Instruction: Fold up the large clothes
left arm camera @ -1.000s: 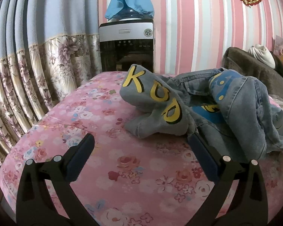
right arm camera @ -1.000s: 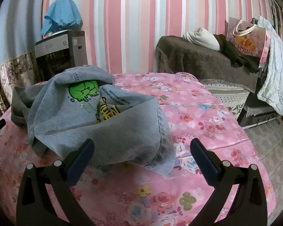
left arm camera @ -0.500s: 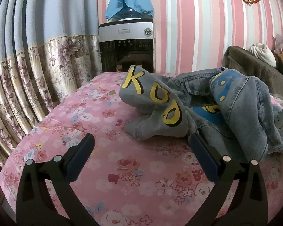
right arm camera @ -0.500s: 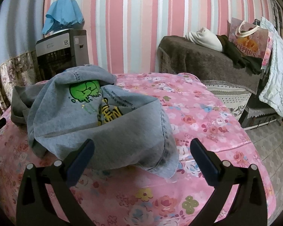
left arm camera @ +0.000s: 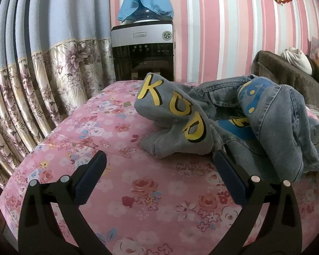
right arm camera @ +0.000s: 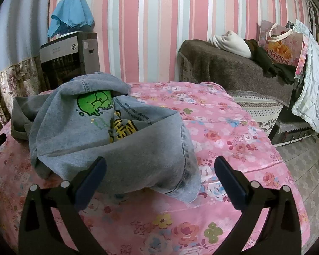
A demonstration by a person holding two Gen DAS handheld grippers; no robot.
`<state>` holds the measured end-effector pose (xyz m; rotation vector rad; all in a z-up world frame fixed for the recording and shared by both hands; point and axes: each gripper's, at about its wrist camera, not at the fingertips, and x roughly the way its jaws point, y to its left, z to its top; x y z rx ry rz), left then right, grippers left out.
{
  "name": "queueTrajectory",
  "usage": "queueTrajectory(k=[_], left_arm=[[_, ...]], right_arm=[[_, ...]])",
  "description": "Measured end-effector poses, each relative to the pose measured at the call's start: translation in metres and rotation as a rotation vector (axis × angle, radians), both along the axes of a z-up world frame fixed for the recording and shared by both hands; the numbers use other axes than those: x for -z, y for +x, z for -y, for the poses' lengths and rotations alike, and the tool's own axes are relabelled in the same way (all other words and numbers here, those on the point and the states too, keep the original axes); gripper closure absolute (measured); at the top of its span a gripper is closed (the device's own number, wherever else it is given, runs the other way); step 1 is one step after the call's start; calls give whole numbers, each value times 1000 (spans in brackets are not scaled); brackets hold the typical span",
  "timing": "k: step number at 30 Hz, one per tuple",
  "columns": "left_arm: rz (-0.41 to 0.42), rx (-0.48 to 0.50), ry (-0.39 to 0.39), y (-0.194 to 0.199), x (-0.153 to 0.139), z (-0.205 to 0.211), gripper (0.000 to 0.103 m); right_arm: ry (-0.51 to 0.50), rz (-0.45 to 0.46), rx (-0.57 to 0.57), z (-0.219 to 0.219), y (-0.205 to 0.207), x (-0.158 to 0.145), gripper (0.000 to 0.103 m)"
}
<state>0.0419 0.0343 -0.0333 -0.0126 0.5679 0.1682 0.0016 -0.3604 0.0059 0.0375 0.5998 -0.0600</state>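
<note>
Left wrist view shows a bed with a pink floral cover [left arm camera: 108, 127] carrying a crumpled denim jacket [left arm camera: 276, 116] heaped toward its far end. Both the left gripper [left arm camera: 159, 174] and the right gripper [right arm camera: 159, 174] hover beside the heap, jaws spread wide, holding nothing.

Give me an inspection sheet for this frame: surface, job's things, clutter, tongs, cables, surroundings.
Surface: pink floral bedspread, lightly creased.
Job's things: crumpled grey-blue denim jacket with yellow letters, unfolded, lying in a heap.
Clutter: nothing seen on the bedspread.
Tongs: left tongs open, empty; right tongs open, empty, close before the jacket's hem.
Cables: nothing seen.
Surroundings: striped pink wall, floral curtain, water dispenser under blue cloth, brown covered sofa.
</note>
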Motion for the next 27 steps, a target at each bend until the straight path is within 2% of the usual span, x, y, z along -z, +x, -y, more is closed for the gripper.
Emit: queueTrajectory(k=[8, 10, 13, 20, 27], left_arm=[[12, -15, 10, 3, -12, -5, 3], [15, -12, 11, 8, -24, -7, 3], [53, -9, 52, 18, -46, -9, 3], [85, -17, 82, 66, -73, -23, 3], [58, -25, 119, 114, -69, -36, 3]], right_arm=[[10, 19, 5, 0, 1, -11, 2], [24, 20, -5, -4, 3, -23, 2], [33, 41, -27, -16, 8, -39, 2], [-8, 85, -136, -73, 49, -73, 2], [-32, 9, -232, -136, 109, -61, 2]])
